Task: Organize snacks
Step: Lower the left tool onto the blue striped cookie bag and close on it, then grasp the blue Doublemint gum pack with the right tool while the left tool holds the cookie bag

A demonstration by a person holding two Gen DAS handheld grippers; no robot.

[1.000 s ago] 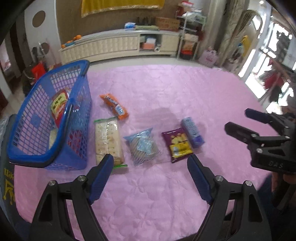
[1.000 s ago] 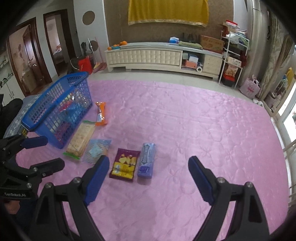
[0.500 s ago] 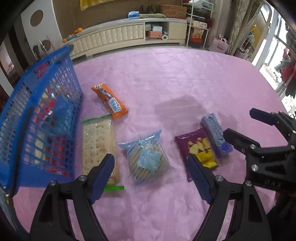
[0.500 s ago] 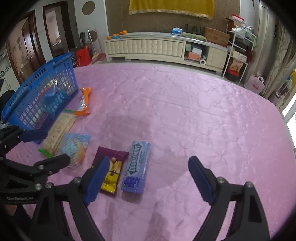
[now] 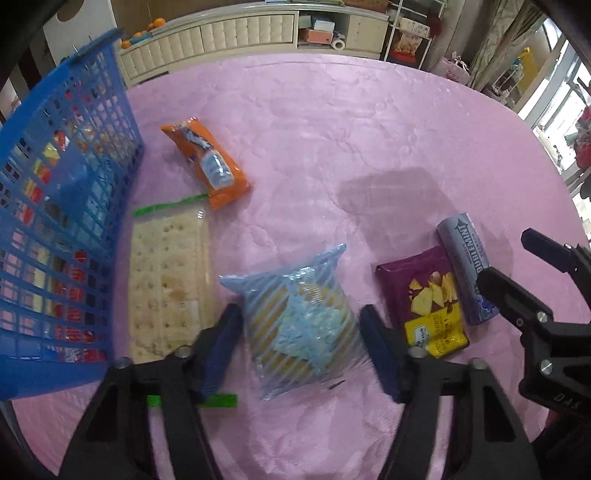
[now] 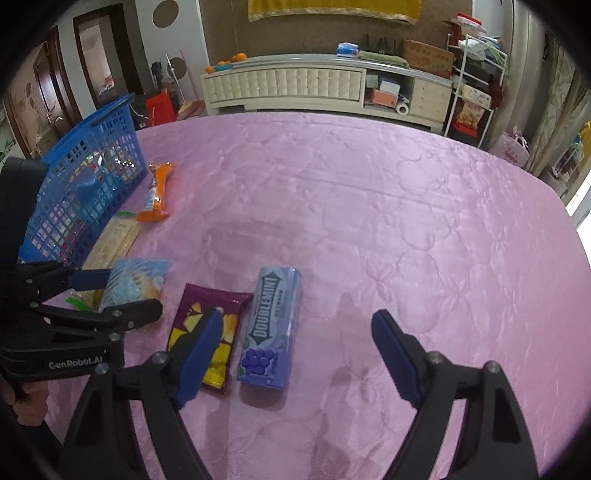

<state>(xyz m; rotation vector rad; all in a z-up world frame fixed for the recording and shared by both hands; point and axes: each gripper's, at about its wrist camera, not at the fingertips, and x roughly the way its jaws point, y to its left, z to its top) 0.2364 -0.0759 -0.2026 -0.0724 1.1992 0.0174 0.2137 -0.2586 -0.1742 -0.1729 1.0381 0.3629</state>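
Five snack packs lie on the pink quilt [image 6: 369, 206] right of the blue basket [image 5: 55, 221]: orange packet [image 5: 207, 162], cracker sleeve [image 5: 166, 273], blue striped bag [image 5: 299, 321], purple chip packet [image 5: 424, 299], Doublemint gum pack [image 6: 271, 328]. Left gripper [image 5: 299, 350], jaws apart, straddles the striped bag without closing on it. Right gripper [image 6: 295, 354], jaws apart, hovers over the gum pack, one finger [image 6: 199, 354] above the chip packet.

Pink quilted surface [image 6: 369, 206], cream sideboard [image 6: 295, 85], perhaps brown wall [image 6: 229, 33]
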